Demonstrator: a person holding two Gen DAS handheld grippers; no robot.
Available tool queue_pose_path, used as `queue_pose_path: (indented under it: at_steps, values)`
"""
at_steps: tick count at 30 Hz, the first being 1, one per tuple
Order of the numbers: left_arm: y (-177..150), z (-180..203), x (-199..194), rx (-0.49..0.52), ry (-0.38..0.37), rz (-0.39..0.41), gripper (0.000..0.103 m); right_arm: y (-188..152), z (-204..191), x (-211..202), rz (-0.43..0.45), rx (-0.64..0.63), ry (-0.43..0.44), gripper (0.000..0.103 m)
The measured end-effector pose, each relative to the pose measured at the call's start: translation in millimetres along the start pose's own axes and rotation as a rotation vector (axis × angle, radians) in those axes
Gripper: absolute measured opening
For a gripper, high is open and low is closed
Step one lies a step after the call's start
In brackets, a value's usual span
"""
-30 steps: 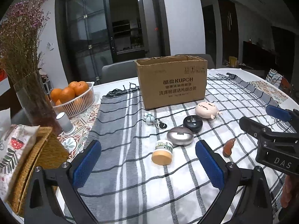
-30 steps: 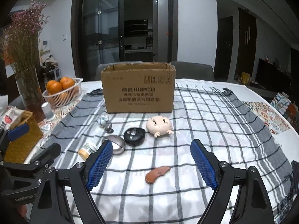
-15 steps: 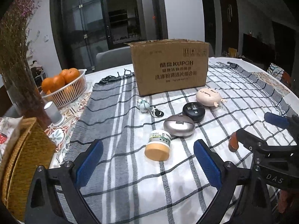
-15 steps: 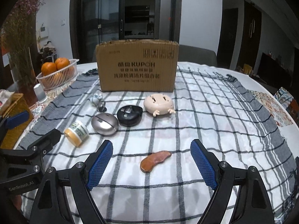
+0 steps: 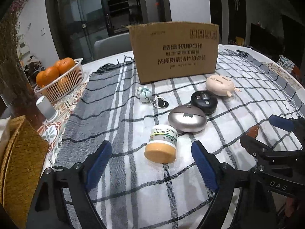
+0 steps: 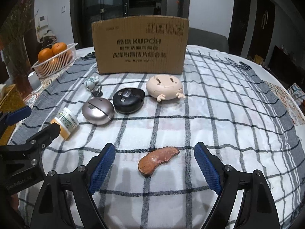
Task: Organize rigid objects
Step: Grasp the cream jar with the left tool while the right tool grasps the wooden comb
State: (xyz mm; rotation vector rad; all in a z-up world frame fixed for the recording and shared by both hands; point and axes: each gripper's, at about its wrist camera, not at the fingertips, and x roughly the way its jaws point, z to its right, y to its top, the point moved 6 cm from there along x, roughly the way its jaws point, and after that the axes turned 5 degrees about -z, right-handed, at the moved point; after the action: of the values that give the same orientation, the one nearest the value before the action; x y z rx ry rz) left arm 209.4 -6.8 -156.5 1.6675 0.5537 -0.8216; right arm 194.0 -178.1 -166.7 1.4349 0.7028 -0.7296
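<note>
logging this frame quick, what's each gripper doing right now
left gripper: open, empty, lined up on the small jar.
right gripper: open, empty, brown curved piece between its fingers.

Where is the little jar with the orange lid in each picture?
Left wrist view: the jar lies on its side in the lower middle, just ahead of the open left hand-held gripper.
Right wrist view: the jar is far left, partly behind the other gripper's finger.
Shared landmark: in both views it lies right next to the silver oval case, in front of the cardboard box.
</note>
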Motion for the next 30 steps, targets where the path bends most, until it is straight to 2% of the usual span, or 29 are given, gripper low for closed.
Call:
queue_pose_path:
  at_steps: [14, 25, 30]
  values:
    - [-2, 6, 21, -0.001, -0.009, -0.052, 0.071, 0, 4, 17, -0.028, -0.051, -0.005, 0.083]
    - [-4, 10, 33, -0.004, -0.02, -0.079, 0.06, -5, 7, 28, -0.059, -0.079, 0.008, 0.071]
    - [-4, 13, 36, -0.003, -0.04, -0.091, 0.05, -5, 8, 31, -0.071, -0.068, 0.035, 0.068]
